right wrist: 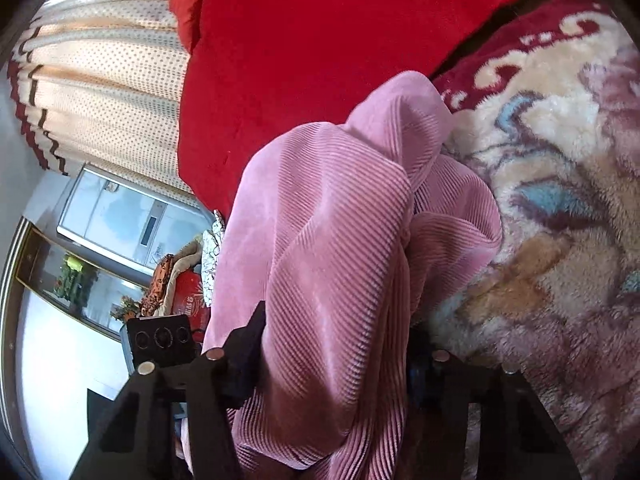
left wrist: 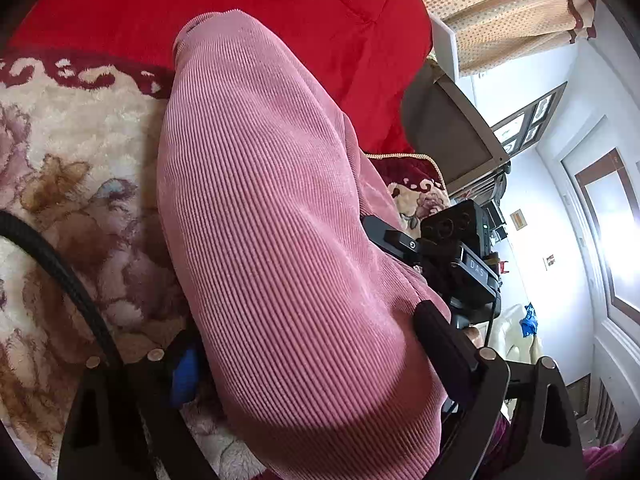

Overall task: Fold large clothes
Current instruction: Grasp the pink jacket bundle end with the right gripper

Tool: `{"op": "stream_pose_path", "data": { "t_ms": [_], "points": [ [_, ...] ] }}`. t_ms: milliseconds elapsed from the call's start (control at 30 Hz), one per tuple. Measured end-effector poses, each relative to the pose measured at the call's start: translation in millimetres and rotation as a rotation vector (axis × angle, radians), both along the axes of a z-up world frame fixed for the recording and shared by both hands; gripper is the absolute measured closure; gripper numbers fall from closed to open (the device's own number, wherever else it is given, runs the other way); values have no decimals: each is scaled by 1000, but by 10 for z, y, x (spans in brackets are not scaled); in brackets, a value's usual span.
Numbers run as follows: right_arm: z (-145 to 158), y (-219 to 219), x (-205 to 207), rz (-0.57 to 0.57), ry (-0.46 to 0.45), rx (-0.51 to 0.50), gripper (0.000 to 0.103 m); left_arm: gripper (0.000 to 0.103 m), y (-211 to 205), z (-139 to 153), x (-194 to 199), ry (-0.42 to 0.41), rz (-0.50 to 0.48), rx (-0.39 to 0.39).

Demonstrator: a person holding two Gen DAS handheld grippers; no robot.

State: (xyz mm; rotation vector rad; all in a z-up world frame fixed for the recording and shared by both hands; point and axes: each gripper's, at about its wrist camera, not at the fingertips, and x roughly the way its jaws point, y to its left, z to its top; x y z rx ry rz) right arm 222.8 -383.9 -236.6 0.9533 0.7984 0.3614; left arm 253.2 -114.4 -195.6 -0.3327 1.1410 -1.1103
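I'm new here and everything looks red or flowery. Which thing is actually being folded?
Find the plush floral blanket with the plain red quilt lying behind it. The pink garment lies across the blanket. Only it is dusty pink and finely ribbed like corduroy.

A big pink garment (left wrist: 280, 220) of ribbed, soft cloth is seen close up in both views. In the left wrist view it is spread as one smooth, long hump, and its far end, with a small hemmed edge, is laid over a red blanket (left wrist: 280, 12). Its sides are laid on a fluffy flowered blanket (left wrist: 72, 184). In the right wrist view the pink garment (right wrist: 332, 248) is bunched and creased, with a folded flap at the far end and a rounded lump on the right side. What kind of garment it is cannot be told.
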Motion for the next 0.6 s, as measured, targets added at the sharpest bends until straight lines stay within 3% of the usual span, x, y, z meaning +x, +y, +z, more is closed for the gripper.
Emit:
{"op": "stream_pose_path", "data": {
  "t_ms": [600],
  "points": [
    [580,496,-43,20,-174,-173,52,17,398,396,-161,-154,62,-32]
  ]
}}
